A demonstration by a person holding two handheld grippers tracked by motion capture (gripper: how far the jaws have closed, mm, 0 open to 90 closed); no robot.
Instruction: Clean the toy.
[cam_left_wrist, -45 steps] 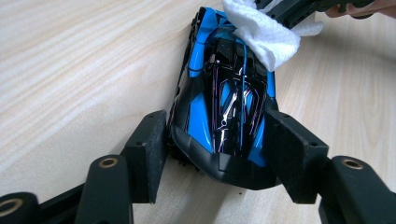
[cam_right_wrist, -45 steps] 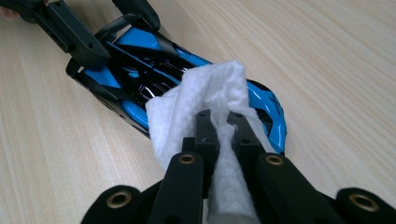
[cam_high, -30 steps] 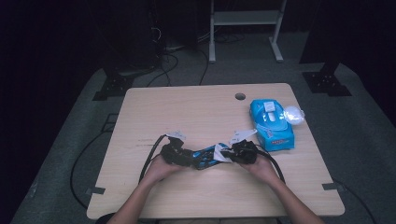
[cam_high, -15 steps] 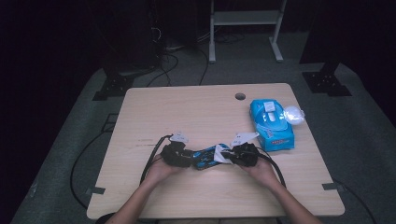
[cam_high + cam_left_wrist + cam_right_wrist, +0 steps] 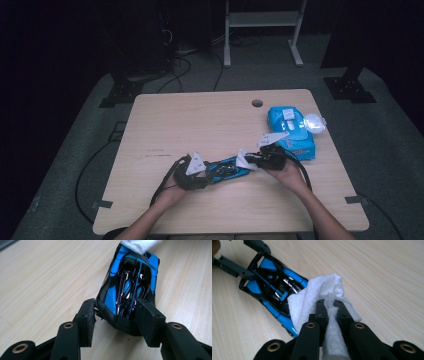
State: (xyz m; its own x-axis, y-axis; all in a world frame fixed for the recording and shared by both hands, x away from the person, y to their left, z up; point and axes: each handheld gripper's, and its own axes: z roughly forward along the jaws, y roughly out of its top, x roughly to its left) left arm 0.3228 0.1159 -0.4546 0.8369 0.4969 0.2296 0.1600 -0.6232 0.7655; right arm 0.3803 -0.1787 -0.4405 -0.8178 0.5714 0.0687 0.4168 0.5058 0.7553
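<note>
A blue and black toy car (image 5: 227,168) lies on the wooden table (image 5: 200,120) near its front edge. My left gripper (image 5: 209,175) holds one end of the car (image 5: 128,287). Its jaws have closed within the last second and the pads (image 5: 87,320) press the car's sides, so the left gripper (image 5: 117,317) is shut on it. My right gripper (image 5: 331,307) is shut on a white wipe (image 5: 312,300), which rests on the car's (image 5: 272,285) other end. In the high view the right gripper (image 5: 251,161) reaches the car from the right.
A blue pack of wipes (image 5: 290,131) lies at the right of the table, with a crumpled clear lump (image 5: 315,122) beside it. A cable hole (image 5: 257,103) is near the far edge. Black cables (image 5: 162,187) trail off the front left.
The left gripper's jaws have closed on the car's end. The right hand has shifted slightly right and away with the wipe, and the car now lies a little aslant.
</note>
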